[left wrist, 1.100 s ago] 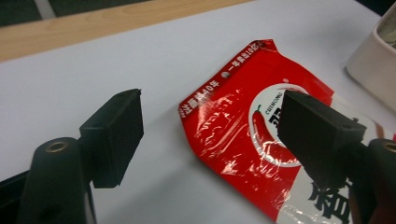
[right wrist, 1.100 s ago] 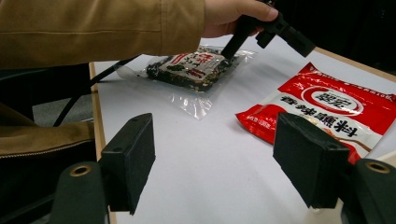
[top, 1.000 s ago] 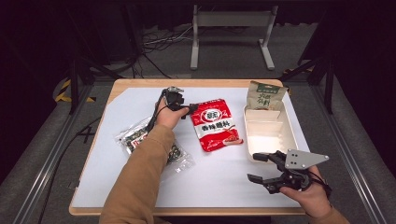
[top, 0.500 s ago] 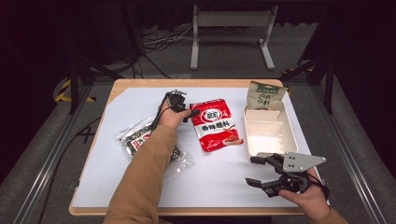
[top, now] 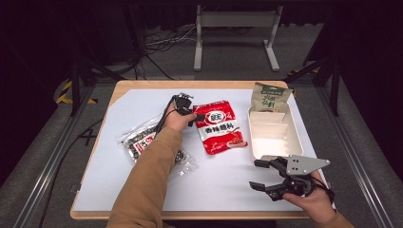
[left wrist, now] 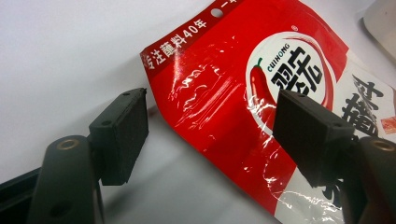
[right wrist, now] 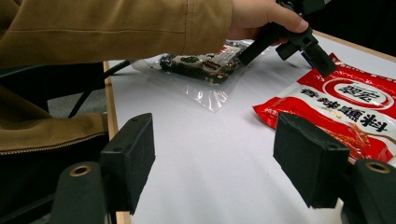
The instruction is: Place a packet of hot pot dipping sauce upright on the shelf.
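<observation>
A red chilli seasoning packet (top: 219,127) lies flat on the white table top. My left gripper (top: 193,114) is at its top left corner. In the left gripper view this gripper (left wrist: 210,121) is open, its jaws apart on either side of the red packet (left wrist: 233,93) corner, not closed on it. My right gripper (top: 255,174) is open near the front right edge, just in front of the white tray (top: 288,137), with nothing between its jaws. In the right gripper view it (right wrist: 215,154) faces the red packet (right wrist: 355,107) and the left gripper (right wrist: 303,44).
A clear packet with dark contents (top: 142,140) lies left of the sleeve, also the clear packet (right wrist: 201,65) in the right gripper view. A beige and green bag (top: 270,97) stands behind the tray. The table's wooden rim (top: 199,84) borders the white surface.
The left hand has shifted its gripper slightly toward the red packet's corner. The right gripper has barely moved.
</observation>
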`<state>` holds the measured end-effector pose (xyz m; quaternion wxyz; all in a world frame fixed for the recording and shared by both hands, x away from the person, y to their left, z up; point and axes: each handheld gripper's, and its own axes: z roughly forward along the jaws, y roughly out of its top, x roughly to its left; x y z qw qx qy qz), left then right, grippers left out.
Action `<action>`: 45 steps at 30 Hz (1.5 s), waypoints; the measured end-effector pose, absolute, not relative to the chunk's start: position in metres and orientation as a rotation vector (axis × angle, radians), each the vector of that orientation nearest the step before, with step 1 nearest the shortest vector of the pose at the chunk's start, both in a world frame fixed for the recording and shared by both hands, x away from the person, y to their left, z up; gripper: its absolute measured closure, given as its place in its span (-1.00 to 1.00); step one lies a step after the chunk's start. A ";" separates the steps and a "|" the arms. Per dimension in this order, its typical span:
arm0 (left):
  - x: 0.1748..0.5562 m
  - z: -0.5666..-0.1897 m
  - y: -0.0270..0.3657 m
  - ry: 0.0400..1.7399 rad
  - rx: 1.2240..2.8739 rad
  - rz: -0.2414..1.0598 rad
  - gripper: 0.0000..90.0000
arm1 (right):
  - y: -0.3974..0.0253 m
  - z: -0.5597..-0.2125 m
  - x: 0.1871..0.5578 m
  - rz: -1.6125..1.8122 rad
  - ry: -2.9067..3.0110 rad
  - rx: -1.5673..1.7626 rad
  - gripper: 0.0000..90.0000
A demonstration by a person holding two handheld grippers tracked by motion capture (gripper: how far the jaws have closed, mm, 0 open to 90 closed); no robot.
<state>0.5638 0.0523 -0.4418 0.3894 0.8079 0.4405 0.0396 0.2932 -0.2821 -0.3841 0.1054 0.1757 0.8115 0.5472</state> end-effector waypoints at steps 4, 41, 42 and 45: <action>0.562 -0.442 0.050 1.105 2.060 0.094 -0.30 | -0.281 -0.385 0.293 1.607 2.396 0.516 -0.34; 0.549 -0.437 0.015 0.866 2.001 0.051 0.60 | -0.279 -0.386 0.293 1.608 2.410 0.499 -0.32; 0.549 -0.437 0.015 0.870 1.997 0.036 0.59 | -0.278 -0.386 0.292 1.606 2.413 0.502 -0.32; 0.549 -0.439 0.013 0.865 2.001 0.023 0.51 | -0.278 -0.387 0.293 1.603 2.418 0.503 -0.32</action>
